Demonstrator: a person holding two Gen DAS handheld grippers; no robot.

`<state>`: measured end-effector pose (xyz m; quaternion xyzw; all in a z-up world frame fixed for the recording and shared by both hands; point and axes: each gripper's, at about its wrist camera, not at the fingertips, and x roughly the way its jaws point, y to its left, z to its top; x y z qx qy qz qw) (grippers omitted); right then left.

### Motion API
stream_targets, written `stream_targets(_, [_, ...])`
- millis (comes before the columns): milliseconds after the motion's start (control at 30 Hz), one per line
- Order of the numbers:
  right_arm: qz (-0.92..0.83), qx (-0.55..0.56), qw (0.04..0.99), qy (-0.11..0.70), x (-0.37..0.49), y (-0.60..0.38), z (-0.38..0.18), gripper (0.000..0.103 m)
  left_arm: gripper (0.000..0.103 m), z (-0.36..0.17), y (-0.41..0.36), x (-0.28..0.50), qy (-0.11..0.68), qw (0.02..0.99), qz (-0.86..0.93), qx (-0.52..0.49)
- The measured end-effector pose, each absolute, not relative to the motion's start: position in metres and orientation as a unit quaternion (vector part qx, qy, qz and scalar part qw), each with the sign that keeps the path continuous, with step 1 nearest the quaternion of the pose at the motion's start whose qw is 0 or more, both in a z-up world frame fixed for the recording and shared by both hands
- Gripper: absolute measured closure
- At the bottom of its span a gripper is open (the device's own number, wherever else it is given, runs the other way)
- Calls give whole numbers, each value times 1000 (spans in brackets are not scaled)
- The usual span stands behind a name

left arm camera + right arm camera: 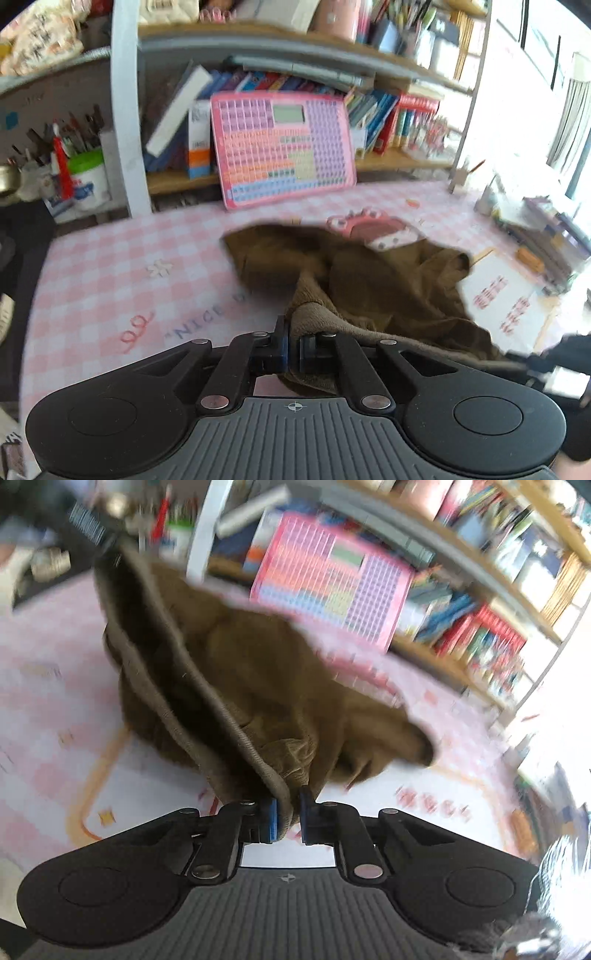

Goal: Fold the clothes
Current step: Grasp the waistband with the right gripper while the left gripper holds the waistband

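Two grippers are recorded nearest: left gripper [293,354] clamped on a thick hem, right gripper [288,821] clamped on the ribbed edge. One brown garment [369,280] is held between them, partly lifted above the pink checked tablecloth [110,266]. Judged soft, limp, fairly light; best taken at hem or corners. Farther: one pink chart board [284,147], one bookshelf [295,40].
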<state>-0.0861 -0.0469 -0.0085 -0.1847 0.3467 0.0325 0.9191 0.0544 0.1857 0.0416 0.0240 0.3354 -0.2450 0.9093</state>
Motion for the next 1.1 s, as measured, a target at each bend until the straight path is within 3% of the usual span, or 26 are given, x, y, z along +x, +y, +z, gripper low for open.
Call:
stream_targets(167, [57,-158,940,297,-97,-79,73,95,98,113,169,63,261,918,-300,-4])
stream_targets(367, [-49,-186,946,261,-49,-163,136,97,98,163,36,145,233,896,-377,18])
stream_targets(567, [-209,-252,942,71,-73,-185,260,98,97,287,-9,141,39,900,-430,-52])
stream_targets(667, [-184,-252,950,22,-114,-164,295,98,97,307,10,129,-5,895,-443,-56])
stream_targets(767, [-114,-243,961,60,-121,-139,274,98,96,272,34,139,37,900,-433,-39])
stream_targets(867, [-45,-218,965,136,-105,-116,224,98,96,183,61,168,150,903,-403,-20])
stream_targets(1000, [62,-134,944,294,-62,-72,112,98,96,43,112,191,318,892,-321,-12])
stream_targets(1100, [125,-131,902,392,-41,-25,29,98,92,-41,144,196,424,869,-253,-6])
